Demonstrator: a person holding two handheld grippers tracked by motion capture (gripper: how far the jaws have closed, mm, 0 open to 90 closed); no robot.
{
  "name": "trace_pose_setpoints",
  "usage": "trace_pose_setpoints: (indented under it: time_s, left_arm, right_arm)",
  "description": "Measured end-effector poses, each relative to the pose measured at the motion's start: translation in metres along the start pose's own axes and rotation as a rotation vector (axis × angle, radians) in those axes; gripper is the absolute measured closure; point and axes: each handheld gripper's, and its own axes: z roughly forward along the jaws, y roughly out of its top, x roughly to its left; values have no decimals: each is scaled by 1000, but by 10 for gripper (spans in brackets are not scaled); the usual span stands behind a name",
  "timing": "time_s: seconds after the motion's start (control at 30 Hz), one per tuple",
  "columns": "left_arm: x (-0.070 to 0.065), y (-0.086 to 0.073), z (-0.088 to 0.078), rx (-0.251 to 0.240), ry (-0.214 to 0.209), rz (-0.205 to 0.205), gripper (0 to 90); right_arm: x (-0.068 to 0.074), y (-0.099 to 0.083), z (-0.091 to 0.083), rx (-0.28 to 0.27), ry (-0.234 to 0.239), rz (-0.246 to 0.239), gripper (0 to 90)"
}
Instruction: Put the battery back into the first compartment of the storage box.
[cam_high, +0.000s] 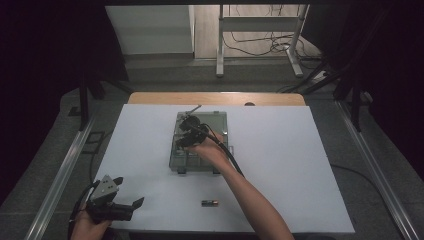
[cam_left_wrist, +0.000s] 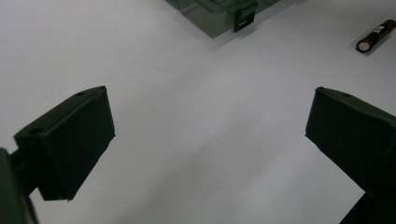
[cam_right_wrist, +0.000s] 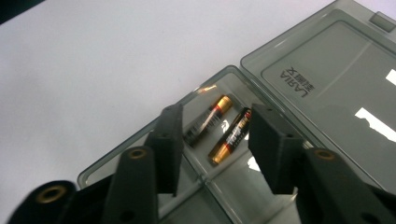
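Observation:
A clear grey compartment box (cam_high: 220, 125) lies open at the middle of the white table. My right gripper (cam_high: 186, 131) hangs over it, open. In the right gripper view, two AA batteries (cam_right_wrist: 208, 120) (cam_right_wrist: 231, 136) lie side by side in one compartment of the box (cam_right_wrist: 107, 161), between and beyond the right gripper's (cam_right_wrist: 215, 114) jaws, with no pad pressing on them. The open lid (cam_right_wrist: 336, 60) lies flat beside them. A third battery (cam_high: 210, 203) lies loose near the table's front edge. My left gripper (cam_high: 129, 191) rests at the front left, open and with nothing between its jaws.
In the left gripper view, the left gripper (cam_left_wrist: 210, 107) faces bare white table, with a box corner and latch (cam_left_wrist: 243, 16) at the top and the loose battery (cam_left_wrist: 375, 36) at the upper right. A wooden table edge (cam_high: 215, 98) runs behind the white sheet.

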Motion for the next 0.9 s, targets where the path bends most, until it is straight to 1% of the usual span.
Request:
trace_pose_setpoints:
  time_s: [0.07,0.23,0.33,0.47,0.53,0.67,0.8,0.83,0.9]
  left_arm:
    - [0,0,0,2,1,-1,20]
    - [0,0,0,1,1,-3,20]
    - [0,0,0,1,1,-3,20]
    - [0,0,0,2,1,-3,20]
    - [0,0,0,3,1,-3,20]
    - [0,0,0,5,3,0,20]
    - [0,0,1,7,3,0,20]
    - [0,0,1,7,3,0,20]
    - [0,1,1,8,5,3,20]
  right_arm:
    - [0,-2,-4,-5,7,1,480]
    - [5,-11,-15,-7,-8,-44,393]
    - [7,-17,-22,-8,-1,-63,356]
    - [10,-24,-31,-11,14,-74,302]
    - [11,-28,-35,-7,25,-80,291]
    - [16,-36,-45,-6,38,-76,234]
    - [23,-45,-53,3,41,-108,162]
    - [25,-48,-55,9,42,-104,136]
    - [28,-54,-57,24,45,-133,76]
